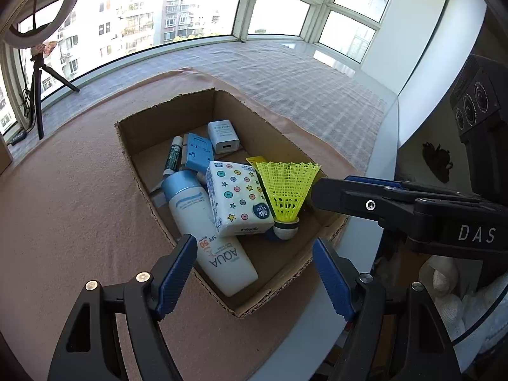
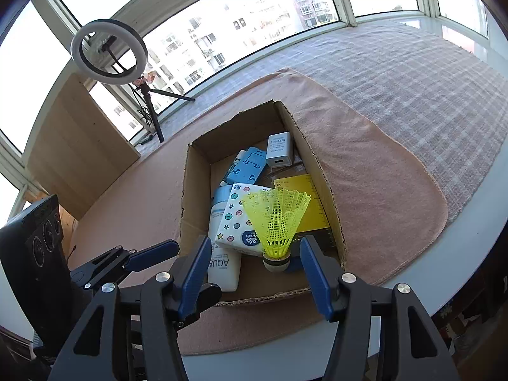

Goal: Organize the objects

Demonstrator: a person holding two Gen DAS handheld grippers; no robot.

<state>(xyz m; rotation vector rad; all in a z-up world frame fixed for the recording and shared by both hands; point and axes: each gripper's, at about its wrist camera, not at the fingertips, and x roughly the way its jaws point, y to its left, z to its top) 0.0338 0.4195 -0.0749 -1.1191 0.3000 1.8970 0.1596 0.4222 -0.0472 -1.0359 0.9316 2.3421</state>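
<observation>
Two handheld grippers angle steeply downward over an open cardboard box [image 1: 177, 108] standing on a pink cloth [image 1: 79, 197] spread on the tabletop [image 2: 451, 254]. The left gripper [image 1: 254, 270] hovers above the box's near rim, its blue fingers [image 1: 177, 273] spread wide with nothing between them. The right gripper [image 2: 257, 270] is poised at the near end of the box, fingers released; the yellow shuttlecock [image 2: 276, 219] stands upright on its white cork between them, apparently untouched by either pad. Inside the box lie a white sunscreen bottle [image 1: 216, 238], a dotted tissue pack [image 1: 238, 197] leaning on the bottle, a blue phone stand [image 1: 198, 150], a white charger [image 1: 223, 136] at the far end, a slim green-labelled tube [image 1: 173, 157], and a yellow ruler [image 2: 304, 197].
</observation>
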